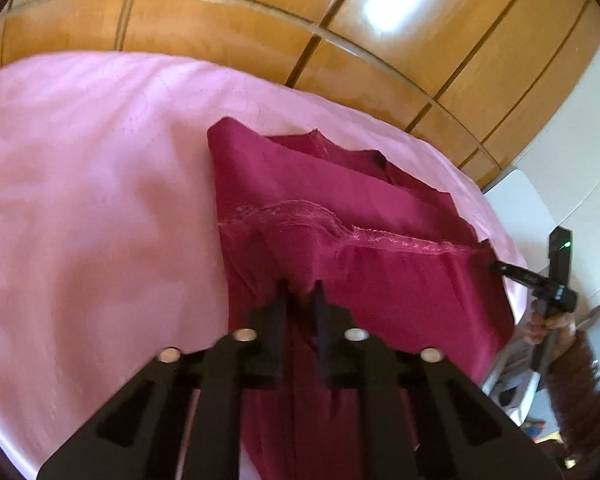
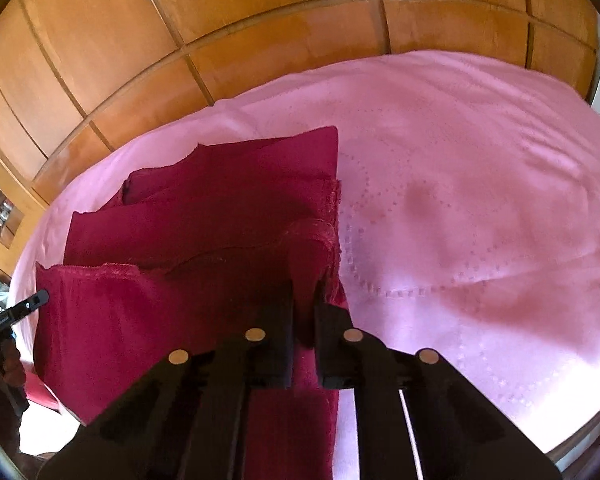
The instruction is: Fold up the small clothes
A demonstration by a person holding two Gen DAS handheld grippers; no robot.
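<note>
Left gripper (image 1: pixel 300 286) pinching near edge of dark red garment (image 1: pixel 340 208). Right gripper (image 2: pixel 304 284) pinching its other near corner. Garment lying ahead on pink sheet (image 1: pixel 100 160).

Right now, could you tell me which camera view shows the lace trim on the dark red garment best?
The left wrist view: the lace trim runs across the dark red garment as one clear band. The right wrist view shows only short, dim stretches of it along folded edges.
</note>
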